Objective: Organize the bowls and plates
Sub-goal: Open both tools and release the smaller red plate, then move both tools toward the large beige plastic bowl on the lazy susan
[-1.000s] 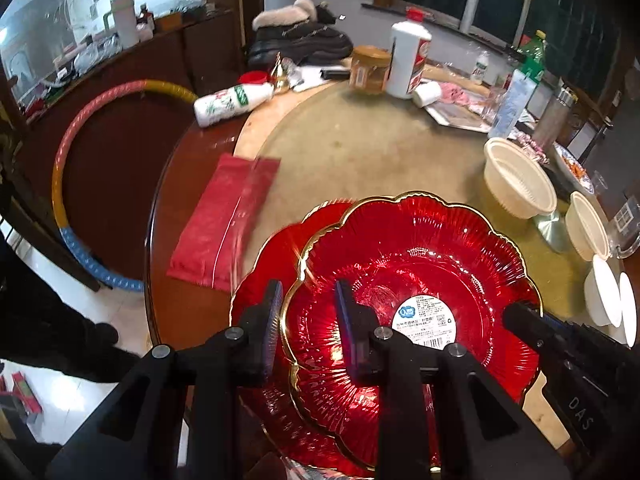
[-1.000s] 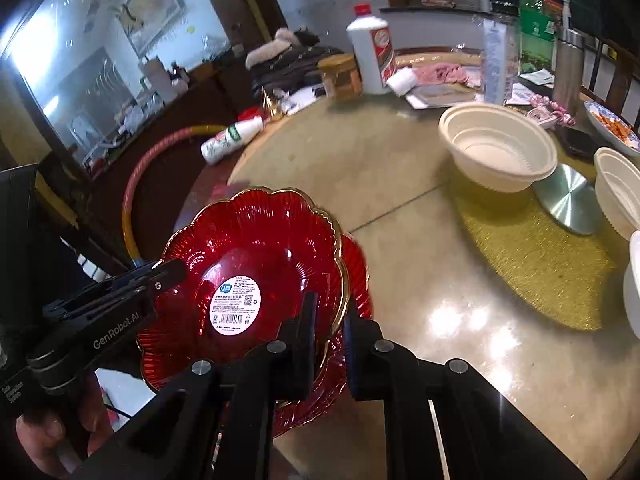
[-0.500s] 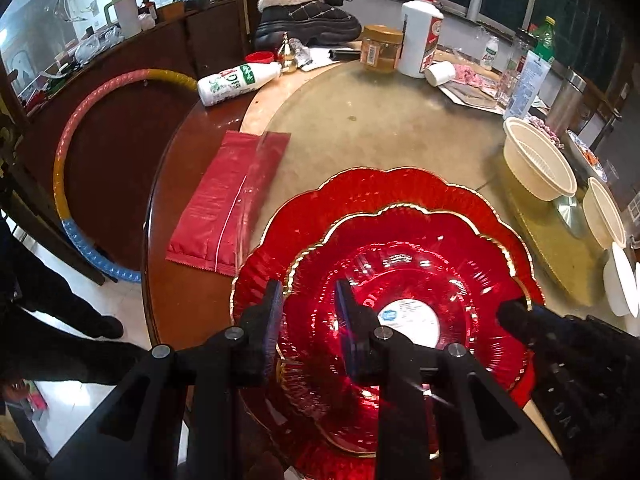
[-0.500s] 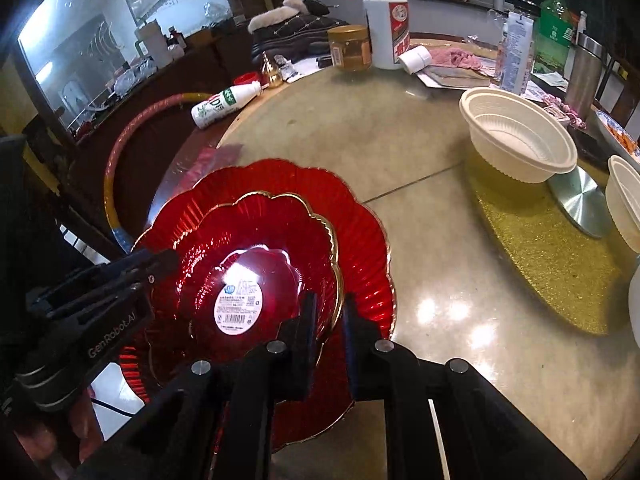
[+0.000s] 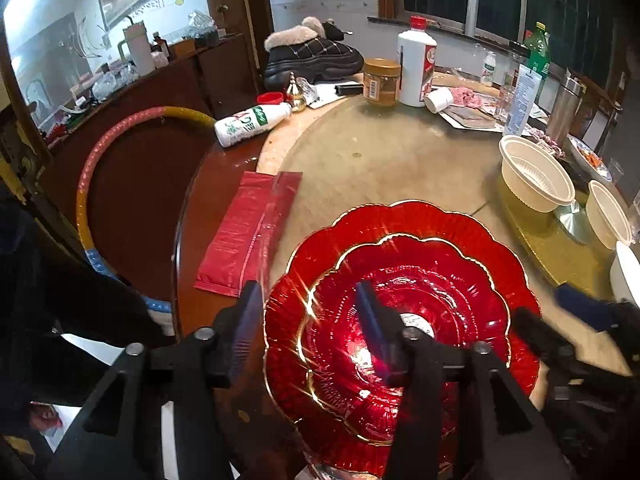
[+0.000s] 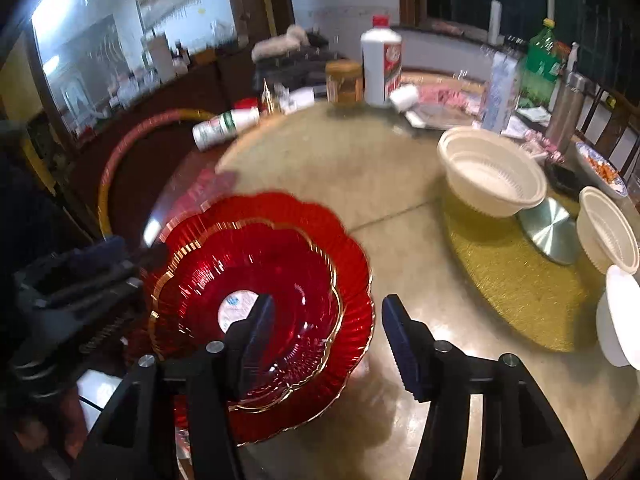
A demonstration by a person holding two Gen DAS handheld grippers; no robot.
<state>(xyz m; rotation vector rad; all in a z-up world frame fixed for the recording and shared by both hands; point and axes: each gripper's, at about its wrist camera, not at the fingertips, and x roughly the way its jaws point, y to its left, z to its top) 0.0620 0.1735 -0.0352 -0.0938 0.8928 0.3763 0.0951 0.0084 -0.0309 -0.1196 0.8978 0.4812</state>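
Note:
A small red gold-rimmed plate (image 5: 432,280) (image 6: 288,256) with a white label lies nested on a larger red plate (image 5: 400,220) (image 6: 348,248) at the table's near edge. My left gripper (image 5: 308,300) straddles the plates' left rims; its jaws are opening and the pads stand off the rim. My right gripper (image 6: 326,308) straddles the right rims, jaws also opening, pads clear of the glass. Each gripper shows in the other's view: the right gripper (image 5: 542,306), the left gripper (image 6: 100,256). White bowls (image 5: 536,180) (image 6: 492,176) stand at the right.
More white bowls (image 6: 608,228) sit on a gold mat (image 6: 520,280) by a metal disc (image 6: 552,228). A red packet (image 5: 248,232) lies left of the plates. A toppled white bottle (image 5: 252,124), a jar (image 5: 380,80) and a tall bottle (image 5: 416,68) crowd the far side.
The small plate has come down from a tilted hold and settled flat on the larger plate. Both grippers have gone from shut on its rim to open.

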